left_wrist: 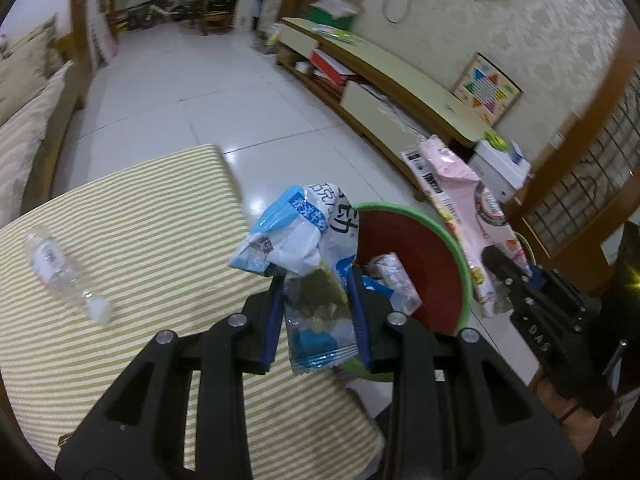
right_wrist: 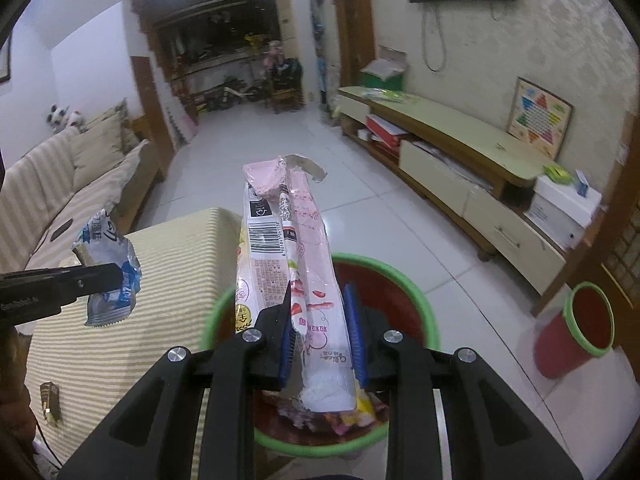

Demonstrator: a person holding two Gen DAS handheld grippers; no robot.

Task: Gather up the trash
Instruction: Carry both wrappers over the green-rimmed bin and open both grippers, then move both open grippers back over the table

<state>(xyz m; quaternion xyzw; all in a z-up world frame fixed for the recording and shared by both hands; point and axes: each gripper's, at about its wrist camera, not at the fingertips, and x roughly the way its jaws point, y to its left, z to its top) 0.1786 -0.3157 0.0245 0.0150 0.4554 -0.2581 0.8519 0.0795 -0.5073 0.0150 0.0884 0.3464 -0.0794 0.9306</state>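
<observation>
My left hand-held gripper clamped on a blue wrapper, my right hand-held gripper gripping a pink bag, both over the bin, bottle on the surface

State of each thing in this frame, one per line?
left gripper: shut on blue-white wrapper
right gripper: shut on pink wrapper
bin: upright beside the table, holds trash
second bin: tilted, on the floor
plastic bottle: lying on striped table
</observation>
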